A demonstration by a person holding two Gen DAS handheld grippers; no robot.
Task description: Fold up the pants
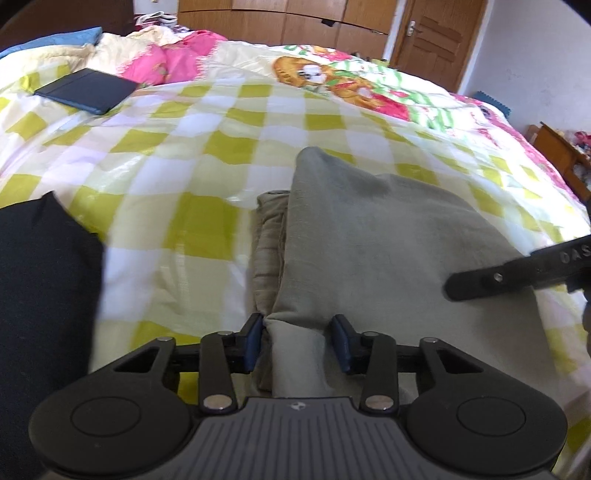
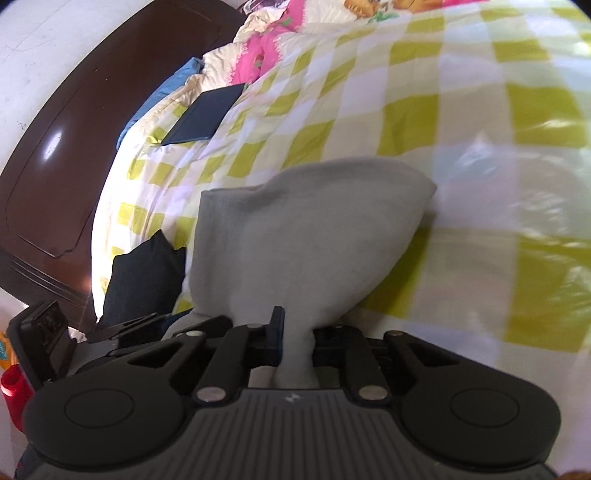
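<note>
The grey pants lie folded on the checked quilt, with a brownish folded layer showing along their left edge. My left gripper sits at their near edge with a thick bunch of the fabric filling the gap between its blue pads. From the right edge of this view, one black finger of my right gripper reaches over the pants. In the right wrist view the pants rise in a pouch shape. My right gripper is shut on a narrow pinch of them.
A dark navy cloth lies left of the pants, also seen beside them. Further up the bed lies a flat dark blue case. A dark wooden headboard bounds the bed. Wardrobe doors and a wooden door stand beyond.
</note>
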